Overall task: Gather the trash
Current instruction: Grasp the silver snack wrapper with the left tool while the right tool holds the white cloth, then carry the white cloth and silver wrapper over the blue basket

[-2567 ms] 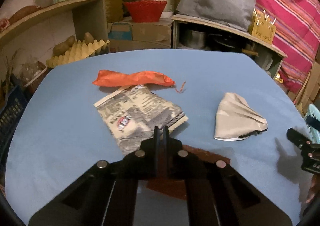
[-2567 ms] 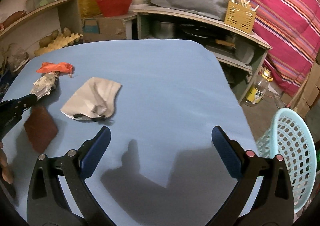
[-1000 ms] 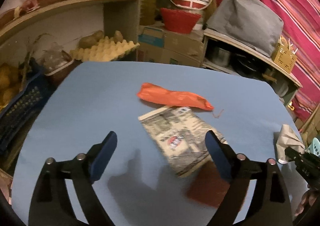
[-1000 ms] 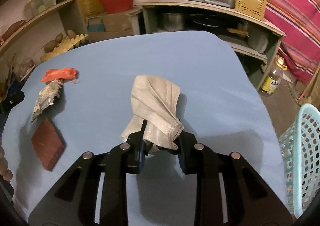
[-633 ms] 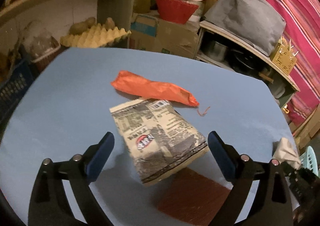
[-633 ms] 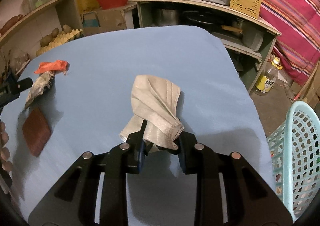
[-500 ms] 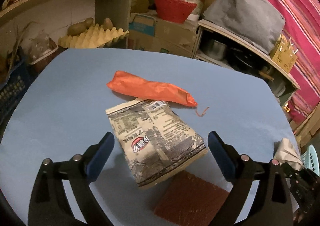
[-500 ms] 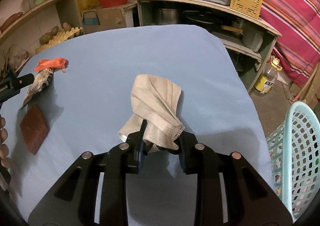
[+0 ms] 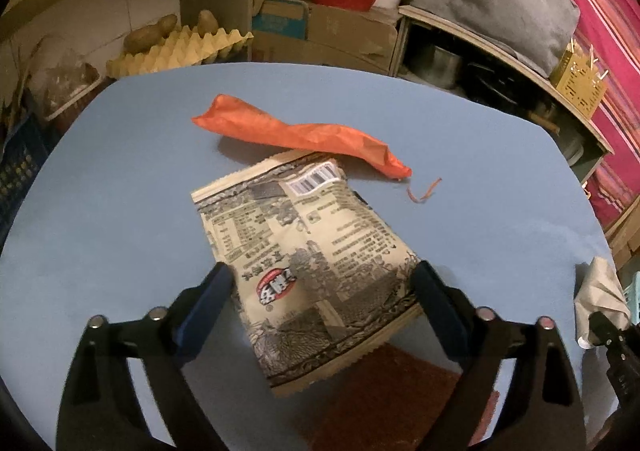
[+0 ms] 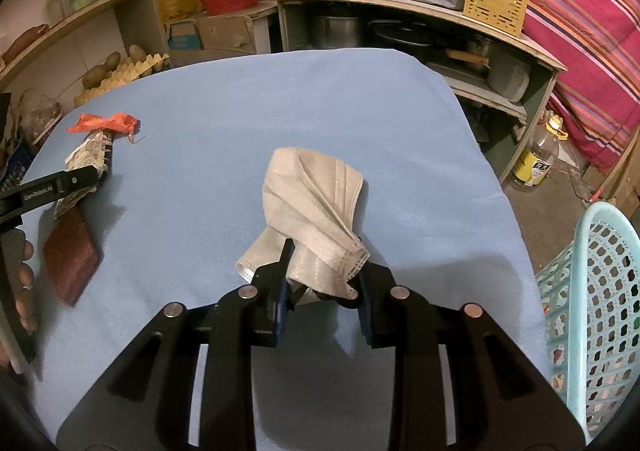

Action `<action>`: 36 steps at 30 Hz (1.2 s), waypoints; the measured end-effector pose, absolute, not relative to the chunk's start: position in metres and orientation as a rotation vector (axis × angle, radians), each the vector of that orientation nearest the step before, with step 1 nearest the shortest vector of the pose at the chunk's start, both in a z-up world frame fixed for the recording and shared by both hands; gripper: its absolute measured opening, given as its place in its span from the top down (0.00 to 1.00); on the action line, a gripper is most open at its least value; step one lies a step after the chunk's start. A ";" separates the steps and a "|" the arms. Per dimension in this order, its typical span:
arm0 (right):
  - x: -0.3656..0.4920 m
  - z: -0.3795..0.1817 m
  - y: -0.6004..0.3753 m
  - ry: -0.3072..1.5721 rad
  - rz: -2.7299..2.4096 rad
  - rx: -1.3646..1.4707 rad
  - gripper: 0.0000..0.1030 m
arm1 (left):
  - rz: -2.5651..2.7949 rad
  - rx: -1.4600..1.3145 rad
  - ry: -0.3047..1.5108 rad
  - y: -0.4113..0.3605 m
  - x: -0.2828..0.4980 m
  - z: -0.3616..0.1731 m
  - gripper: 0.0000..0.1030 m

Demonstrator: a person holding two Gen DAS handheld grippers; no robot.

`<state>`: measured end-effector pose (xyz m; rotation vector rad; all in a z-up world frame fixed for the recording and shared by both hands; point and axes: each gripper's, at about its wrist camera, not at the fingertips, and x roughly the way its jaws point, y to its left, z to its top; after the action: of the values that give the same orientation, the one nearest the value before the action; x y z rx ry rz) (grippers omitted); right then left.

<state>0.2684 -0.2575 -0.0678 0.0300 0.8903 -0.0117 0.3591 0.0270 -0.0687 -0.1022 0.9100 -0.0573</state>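
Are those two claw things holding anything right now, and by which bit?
The right gripper pinches the face mask at its bunched lower end. The left gripper holds nothing; its closing jaws straddle the snack packet.

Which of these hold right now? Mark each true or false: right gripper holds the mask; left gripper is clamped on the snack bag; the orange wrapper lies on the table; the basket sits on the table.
1. The right gripper holds the mask. True.
2. The left gripper is clamped on the snack bag. False: its jaws straddle the bag, closing, but not pressing on it.
3. The orange wrapper lies on the table. True.
4. The basket sits on the table. False: it stands beside the table edge.
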 end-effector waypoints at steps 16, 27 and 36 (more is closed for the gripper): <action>0.254 -0.051 -0.249 0.852 0.028 0.003 0.73 | -0.077 -0.097 0.878 0.036 0.344 -0.050 0.78; 0.220 -0.023 -0.265 0.782 0.041 0.051 0.73 | -0.053 -0.043 0.790 0.041 0.290 -0.006 0.78; 0.199 -0.013 -0.291 0.756 0.009 0.079 0.73 | -0.078 -0.015 0.727 0.010 0.266 0.018 0.78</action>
<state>0.1993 -0.2907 -0.0131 0.0786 0.7558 0.0088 0.2655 0.0101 0.0176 -0.0153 0.7266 -0.0783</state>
